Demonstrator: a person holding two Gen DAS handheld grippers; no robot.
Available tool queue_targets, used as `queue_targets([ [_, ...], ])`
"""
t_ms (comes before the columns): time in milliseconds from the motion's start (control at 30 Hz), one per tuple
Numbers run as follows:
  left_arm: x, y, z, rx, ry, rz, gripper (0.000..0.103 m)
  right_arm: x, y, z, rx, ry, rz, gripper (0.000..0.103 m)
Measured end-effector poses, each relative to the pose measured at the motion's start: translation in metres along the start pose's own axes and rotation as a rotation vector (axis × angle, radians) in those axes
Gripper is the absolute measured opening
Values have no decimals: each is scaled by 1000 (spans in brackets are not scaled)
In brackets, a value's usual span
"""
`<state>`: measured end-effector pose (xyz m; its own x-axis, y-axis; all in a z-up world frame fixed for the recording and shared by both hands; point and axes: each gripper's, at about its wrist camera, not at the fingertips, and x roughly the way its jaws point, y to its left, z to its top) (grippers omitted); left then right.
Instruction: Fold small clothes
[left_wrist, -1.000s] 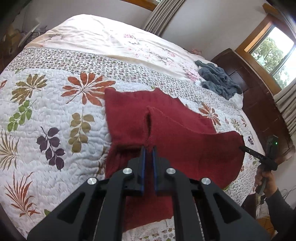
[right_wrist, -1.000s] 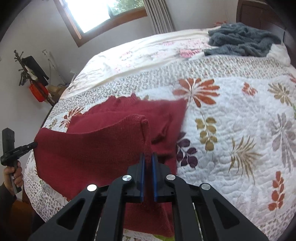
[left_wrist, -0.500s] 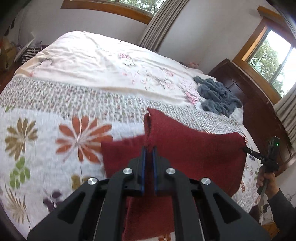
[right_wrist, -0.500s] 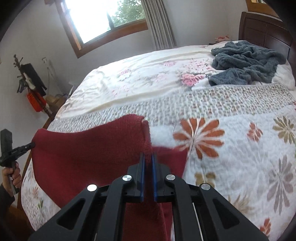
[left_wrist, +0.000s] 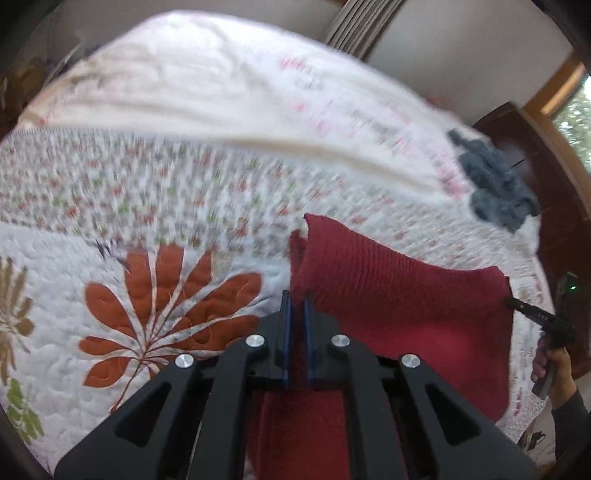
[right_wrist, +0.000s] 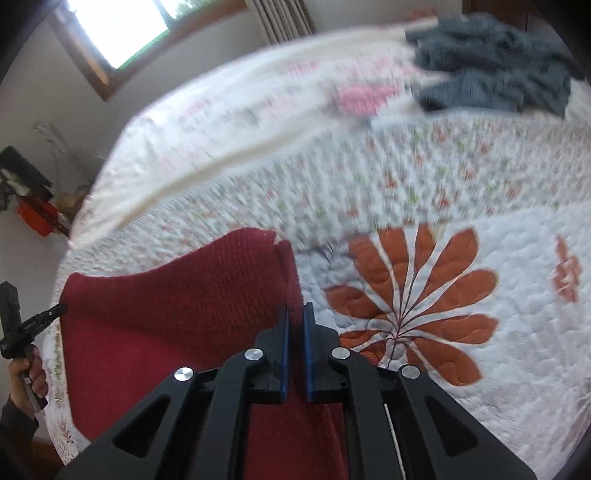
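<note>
Sweater (left_wrist: 399, 295), dark red knit, hangs stretched between the two grippers above the bed (left_wrist: 184, 155). Left gripper (left_wrist: 297, 299): jaws nearly together, a thin fold of sweater corner pinched between the blue pads. Right gripper (right_wrist: 295, 310): jaws nearly together over the other corner; whether the cloth is actually nipped at the tips I cannot tell, though the knit runs under and between them. In the left view the right gripper's tip meets the sweater's far corner, a hand (left_wrist: 550, 365) on its handle; the right view shows the same mirrored, with the other hand (right_wrist: 27, 373). Top edge of the sweater sags between the corners. Beneath, quilt with orange leaf print (right_wrist: 413, 291). Grey blanket (right_wrist: 491, 59) bunched at the bed's far corner. Surroundings blurred.
</note>
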<state>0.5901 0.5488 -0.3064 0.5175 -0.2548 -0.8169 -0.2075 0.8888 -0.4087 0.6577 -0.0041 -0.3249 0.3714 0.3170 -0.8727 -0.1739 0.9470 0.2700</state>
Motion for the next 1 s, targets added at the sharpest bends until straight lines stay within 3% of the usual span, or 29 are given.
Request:
queue_targets([
  [100,21,13,-1,-37,35,4,4,21,-8,-1,28,28,-17,6],
  [267,2,16,6,-72,-25,-70,4,5,-10,1,41,-34,27,6],
  [433,1,13,17,-74,-23,-66,4,3,-4,14,38,-44,30,6],
  [600,45,19,18,-74,106,34,5,38,-11,14,53,19,-13,6],
  [667,68,29,12,-122,224,70,10,54,-17,10,73,70,-4,10],
  [733,60,36,14,-197,187,70,12,60,-21,6,80,88,-32,19],
  [800,33,23,17,-176,80,123,10,44,-23,4,93,14,-6,20],
  [867,11,-3,18,-95,4,36,10,27,-22,2,110,-44,71,20],
  [933,17,-20,16,-48,36,-72,12,24,-17,-1,116,-25,169,20],
  [1000,36,-24,13,-37,99,-83,13,38,-14,-7,126,45,225,20],
])
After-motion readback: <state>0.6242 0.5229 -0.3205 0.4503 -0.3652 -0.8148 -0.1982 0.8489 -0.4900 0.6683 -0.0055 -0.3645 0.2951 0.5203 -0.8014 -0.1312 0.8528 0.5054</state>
